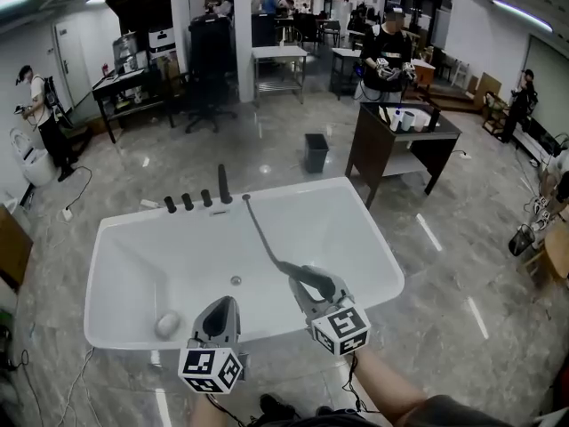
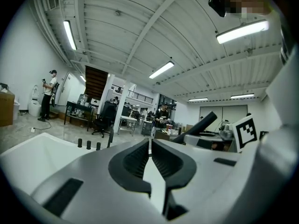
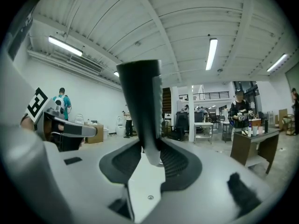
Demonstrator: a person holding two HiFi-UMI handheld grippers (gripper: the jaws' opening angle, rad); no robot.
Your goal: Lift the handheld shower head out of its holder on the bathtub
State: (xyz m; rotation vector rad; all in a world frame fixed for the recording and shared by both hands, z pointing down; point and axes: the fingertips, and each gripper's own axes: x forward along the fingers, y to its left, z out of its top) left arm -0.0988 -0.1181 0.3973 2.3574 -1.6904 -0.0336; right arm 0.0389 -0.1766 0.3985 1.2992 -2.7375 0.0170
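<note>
The shower head (image 3: 140,101) is gripped by the right gripper's (image 3: 152,155) fingers over the bathtub's (image 1: 293,188) near edge, apparently lifted from its far-edge holder, hose (image 1: 260,234) trailing back; the left gripper's (image 2: 150,155) fingers are closed, empty.

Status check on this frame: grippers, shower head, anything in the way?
Left gripper shut, empty. Right gripper shut on shower head, out of its holder, over bathtub; hose trailing to rim. Nothing in the way.

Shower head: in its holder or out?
Out. The right gripper is shut on the shower head above the bathtub basin; its hose trails back to the fittings on the far rim.
</note>
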